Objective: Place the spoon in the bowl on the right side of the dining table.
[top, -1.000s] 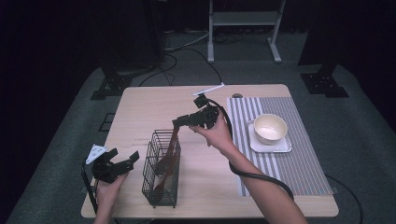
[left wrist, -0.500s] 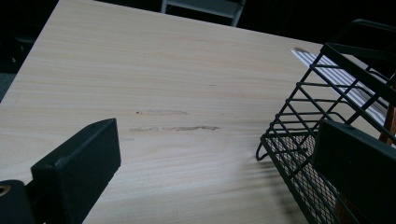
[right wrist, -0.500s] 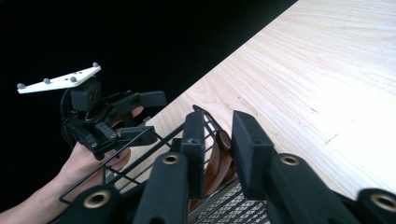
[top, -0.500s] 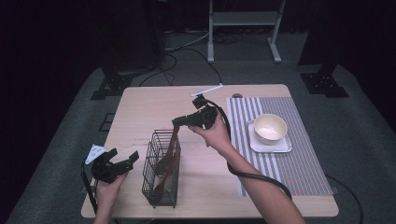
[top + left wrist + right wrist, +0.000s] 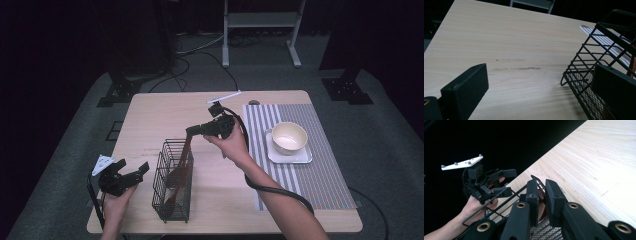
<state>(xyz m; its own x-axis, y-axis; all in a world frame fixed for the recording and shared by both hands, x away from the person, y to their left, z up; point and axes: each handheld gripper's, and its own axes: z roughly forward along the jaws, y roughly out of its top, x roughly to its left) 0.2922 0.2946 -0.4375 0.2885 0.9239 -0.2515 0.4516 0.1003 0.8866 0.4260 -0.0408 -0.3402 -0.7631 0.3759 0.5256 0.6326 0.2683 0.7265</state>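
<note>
Standing tilted in the wire basket (image 5: 172, 185), the wooden spoon (image 5: 179, 167) reads as light, stiff and smooth-handled — best pinched near the handle's upper end, where the right gripper (image 5: 192, 131) has just closed its jaws on it. Left gripper (image 5: 131, 175) waits beside the basket on the table (image 5: 150, 120), jaws apart and empty — handling risk is judged low.

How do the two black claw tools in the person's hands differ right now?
The right gripper is shut on the brown wooden utensil standing in the wire basket; the left gripper stands open and holds nothing. The right gripper is raised above the basket's top, while the left gripper sits low at the table's near left edge beside the basket. Both are black, two-jawed, hand-held and trail a cable.
</note>
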